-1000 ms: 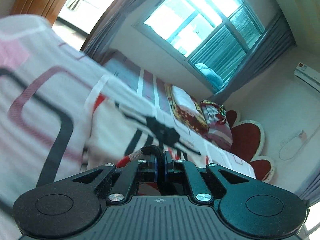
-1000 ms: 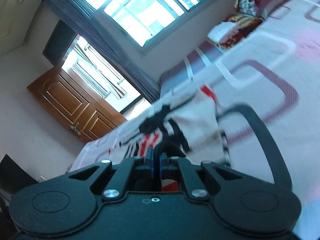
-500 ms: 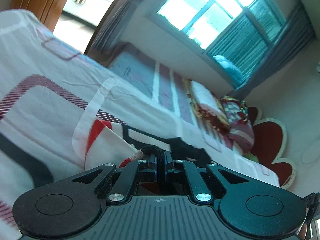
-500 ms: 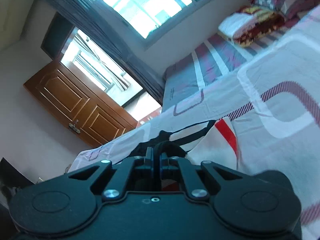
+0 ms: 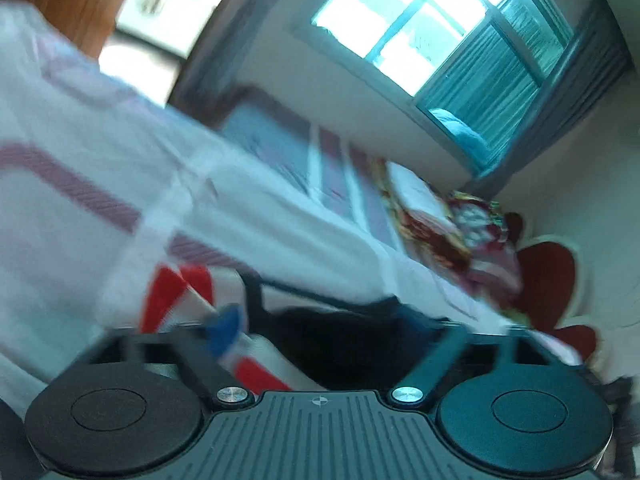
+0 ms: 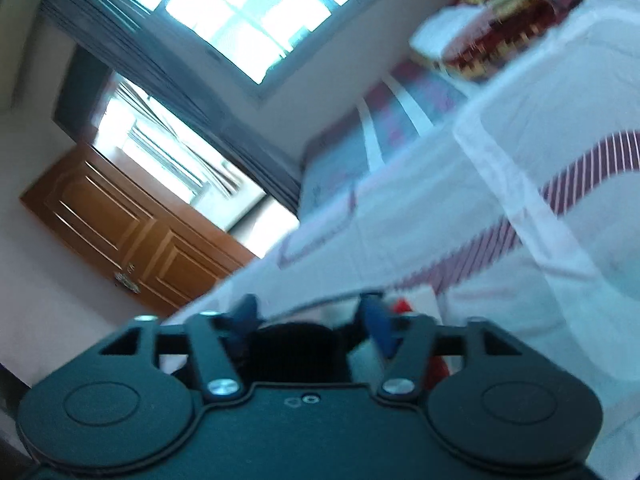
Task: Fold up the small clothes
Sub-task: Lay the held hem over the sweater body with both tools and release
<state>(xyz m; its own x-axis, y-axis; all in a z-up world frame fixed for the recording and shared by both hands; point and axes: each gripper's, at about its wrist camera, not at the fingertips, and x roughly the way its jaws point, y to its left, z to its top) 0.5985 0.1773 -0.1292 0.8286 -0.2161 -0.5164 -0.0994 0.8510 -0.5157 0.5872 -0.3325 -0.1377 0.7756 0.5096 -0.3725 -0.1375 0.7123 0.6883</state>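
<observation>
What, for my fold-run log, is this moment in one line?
left gripper: open | right gripper: open | garment: lying on bed, ungripped | both views: motion-blurred

Small garment lying on the bed, blurred in both views

The garment (image 5: 192, 300) is white with red panels and a thin black line across it, plus a dark black part toward the lower middle of the left wrist frame; it lies low in that frame, spread on the bedspread. In the right wrist frame only a small white and red bit (image 6: 416, 300) shows at the lower middle. Blur hides its folds and exact outline.
</observation>
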